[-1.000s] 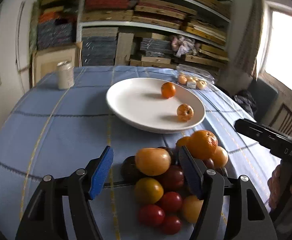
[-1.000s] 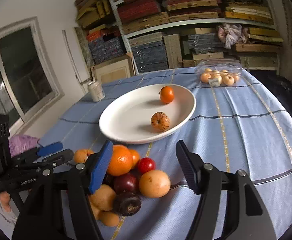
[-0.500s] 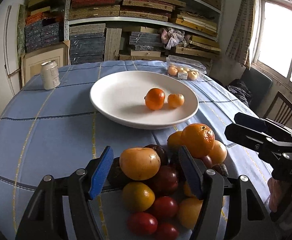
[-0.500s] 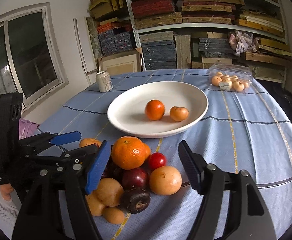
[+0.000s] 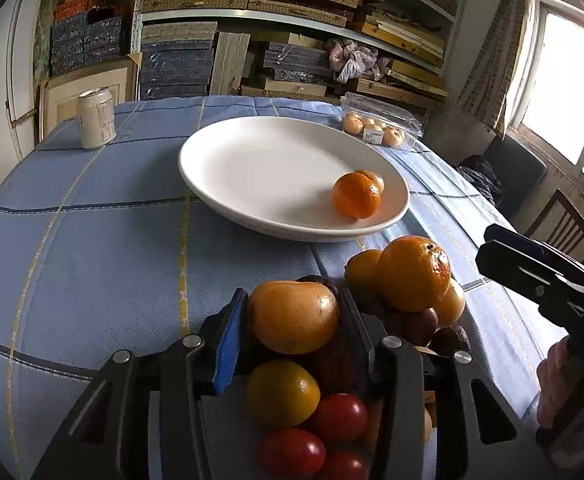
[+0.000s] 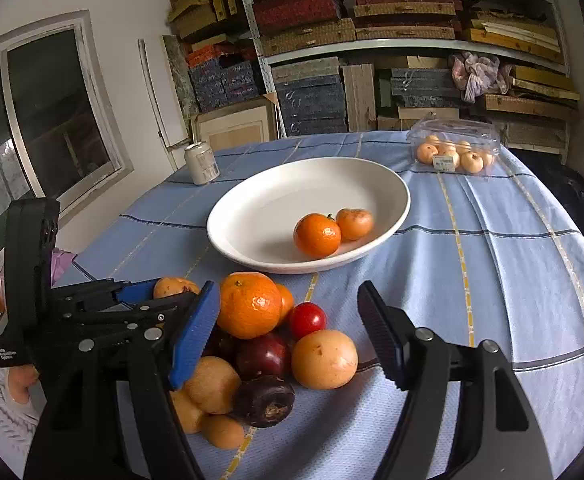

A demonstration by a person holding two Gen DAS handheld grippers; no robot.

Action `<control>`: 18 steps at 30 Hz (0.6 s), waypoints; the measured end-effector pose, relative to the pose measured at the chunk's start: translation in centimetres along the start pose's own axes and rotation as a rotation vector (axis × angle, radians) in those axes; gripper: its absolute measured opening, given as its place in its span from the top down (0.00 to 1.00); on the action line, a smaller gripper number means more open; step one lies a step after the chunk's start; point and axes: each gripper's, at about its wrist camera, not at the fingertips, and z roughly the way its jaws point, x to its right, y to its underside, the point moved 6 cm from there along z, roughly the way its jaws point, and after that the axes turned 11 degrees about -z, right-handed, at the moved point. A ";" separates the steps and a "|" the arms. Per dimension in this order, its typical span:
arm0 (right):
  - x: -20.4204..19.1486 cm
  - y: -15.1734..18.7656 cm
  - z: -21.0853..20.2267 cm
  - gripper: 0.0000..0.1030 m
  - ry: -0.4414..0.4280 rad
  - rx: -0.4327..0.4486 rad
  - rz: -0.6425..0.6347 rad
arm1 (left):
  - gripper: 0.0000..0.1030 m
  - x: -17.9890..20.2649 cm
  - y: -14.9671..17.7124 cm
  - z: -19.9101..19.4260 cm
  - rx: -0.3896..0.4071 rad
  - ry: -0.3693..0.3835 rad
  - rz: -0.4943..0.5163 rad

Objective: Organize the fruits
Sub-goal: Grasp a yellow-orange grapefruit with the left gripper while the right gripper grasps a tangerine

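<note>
The left gripper [image 5: 294, 314] is closing on an orange-yellow fruit [image 5: 293, 317] atop the pile [image 6: 251, 352] near the table's front edge; the right gripper [image 6: 287, 336] hangs open over it.

My left tool [image 5: 294, 316] is black with silver screws and one blue pad; my right tool [image 6: 287, 328] matches.
</note>
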 end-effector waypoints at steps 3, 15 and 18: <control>-0.2 0.2 0.4 0.33 0.002 -0.011 -0.008 | 0.56 -0.4 -0.1 -0.1 -0.001 0.003 -0.006; -3.8 0.2 3.6 0.33 0.045 -0.074 -0.137 | 0.56 -4.0 -2.4 -4.7 0.127 -0.032 -0.149; -4.5 0.3 4.7 0.43 0.048 -0.100 -0.164 | 0.56 -3.6 -2.4 -5.2 0.137 -0.028 -0.136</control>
